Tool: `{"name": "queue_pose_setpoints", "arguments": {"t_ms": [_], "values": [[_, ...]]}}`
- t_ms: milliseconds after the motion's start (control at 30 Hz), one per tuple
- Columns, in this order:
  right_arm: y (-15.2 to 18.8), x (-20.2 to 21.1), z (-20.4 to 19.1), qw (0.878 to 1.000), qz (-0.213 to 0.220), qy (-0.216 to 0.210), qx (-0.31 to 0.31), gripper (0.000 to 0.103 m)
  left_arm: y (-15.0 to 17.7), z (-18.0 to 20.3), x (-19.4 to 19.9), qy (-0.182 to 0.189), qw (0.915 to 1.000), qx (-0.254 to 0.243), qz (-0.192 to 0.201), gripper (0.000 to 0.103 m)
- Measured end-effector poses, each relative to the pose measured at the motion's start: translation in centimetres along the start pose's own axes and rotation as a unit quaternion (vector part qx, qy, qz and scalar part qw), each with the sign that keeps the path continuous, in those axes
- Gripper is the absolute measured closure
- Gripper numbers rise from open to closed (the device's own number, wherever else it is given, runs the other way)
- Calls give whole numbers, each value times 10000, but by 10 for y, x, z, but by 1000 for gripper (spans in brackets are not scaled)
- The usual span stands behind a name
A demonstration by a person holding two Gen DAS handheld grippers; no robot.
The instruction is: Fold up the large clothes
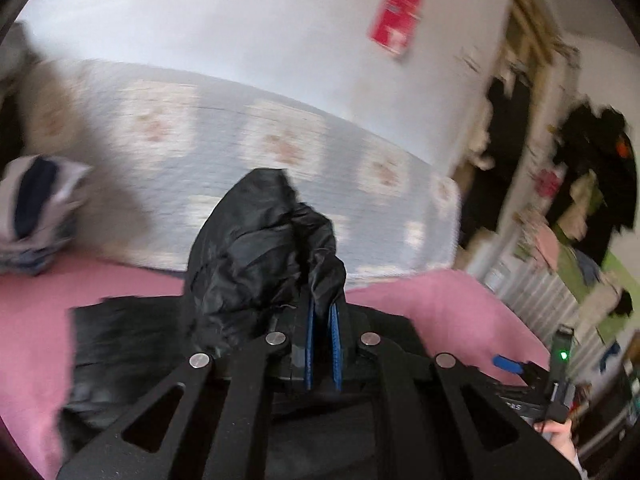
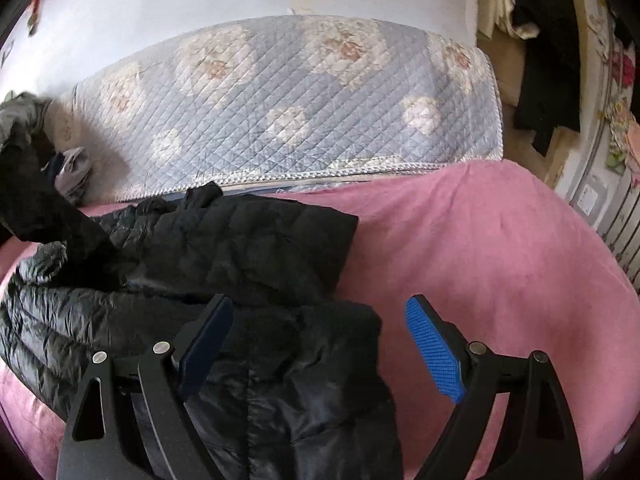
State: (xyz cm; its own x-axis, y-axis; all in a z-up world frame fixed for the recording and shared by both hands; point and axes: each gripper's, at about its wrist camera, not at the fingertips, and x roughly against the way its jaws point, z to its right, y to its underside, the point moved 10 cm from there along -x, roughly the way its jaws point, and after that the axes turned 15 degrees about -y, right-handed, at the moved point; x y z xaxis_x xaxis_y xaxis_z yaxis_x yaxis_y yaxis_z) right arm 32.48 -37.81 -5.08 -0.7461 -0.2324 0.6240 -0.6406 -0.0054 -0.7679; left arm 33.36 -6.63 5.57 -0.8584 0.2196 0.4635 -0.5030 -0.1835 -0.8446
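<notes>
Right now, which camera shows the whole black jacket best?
The right wrist view: the black jacket lies spread across the pink blanket. The left wrist view shows only a bunched fold pinched in the left tool, blurred.

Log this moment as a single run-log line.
left hand-held gripper: shut on black puffer jacket, fold lifted | right hand-held gripper: open, above jacket | surface: pink blanket

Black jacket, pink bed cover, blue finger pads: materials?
Black jacket: likely thin nylon or polyester shell, padded; glossy sheen, quilted seams.
Pink bed cover: seemingly fleece or plush; matte, fuzzy nap.
Blue finger pads: probably rubber or plastic; moulded diamond grip texture.
</notes>
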Motion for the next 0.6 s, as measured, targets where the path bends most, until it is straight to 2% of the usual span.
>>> {"name": "queue_pose_setpoints", "arguments": {"t_ms": [67,167,233,267,300,367,467,567,600], "values": [[-5,4,6,9999,95,37,-74,13,5,32,-13,118,9997,-196,-62,97],[-7,7,10,9997,128,-79,-210,13,18,65,-31,314,9989,-224,-250,95],[-7,7,11,9990,96,-268,-339,13,29,75,-41,308,9984,-290,-381,78],[-7,7,12,9988,100,-292,-379,13,34,75,-44,221,9983,-360,-409,56],[-7,7,12,9988,118,-273,-392,13,38,74,-44,52,9984,-439,-363,41],[-8,6,13,9990,133,-215,-362,13,44,63,-39,-299,9974,-626,-209,38],[-7,0,9,9989,71,-308,-359,13,49,35,-33,-404,9969,-579,-351,36],[-3,-6,-3,9968,-18,-664,-456,13,50,-11,-23,-659,9963,-343,-443,34],[-2,-10,-13,9943,-80,-930,-512,13,49,-29,-18,-818,9953,-307,-427,33]]}}
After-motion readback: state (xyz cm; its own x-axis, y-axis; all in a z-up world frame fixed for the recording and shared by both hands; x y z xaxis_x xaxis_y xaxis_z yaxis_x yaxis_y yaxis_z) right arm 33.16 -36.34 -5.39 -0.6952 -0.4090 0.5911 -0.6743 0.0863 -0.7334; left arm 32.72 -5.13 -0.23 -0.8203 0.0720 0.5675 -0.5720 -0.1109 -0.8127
